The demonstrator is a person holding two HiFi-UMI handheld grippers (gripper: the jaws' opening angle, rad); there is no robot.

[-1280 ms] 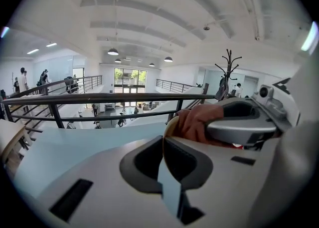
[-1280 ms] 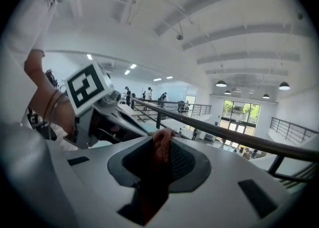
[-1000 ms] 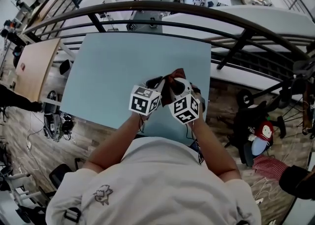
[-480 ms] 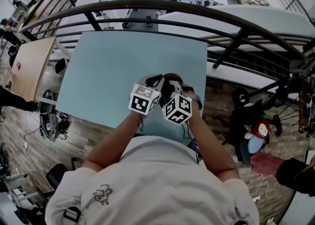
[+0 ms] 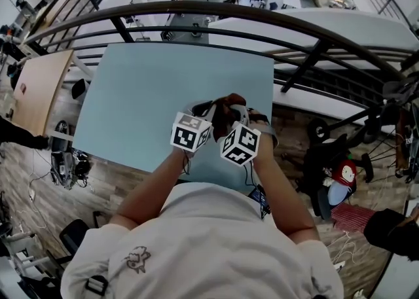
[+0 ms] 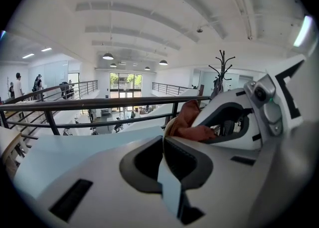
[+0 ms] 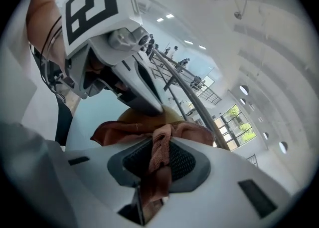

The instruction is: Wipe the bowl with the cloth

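Right gripper (image 7: pixel 161 141) pinches the cloth (image 7: pixel 113 134); left gripper (image 6: pixel 163 140), jaws just tightening, nips the mostly hidden bowl (image 7: pixel 145 115).

Above the near part of the table (image 5: pixel 150 88), the left gripper (image 6: pixel 163 141) and the right gripper (image 7: pixel 160 139) meet tip to tip, side by side. The bowl (image 7: pixel 144 116) sits by its rim between the left gripper's jaws, which have just closed further on it. The cloth (image 7: pixel 160 159), pinched in the right gripper's jaws, spreads into the bowl. Behind the table runs a railing (image 5: pixel 216 10).

Lt-blue table (image 5: pixel 144 95), wood floor (image 5: pixel 118 183).
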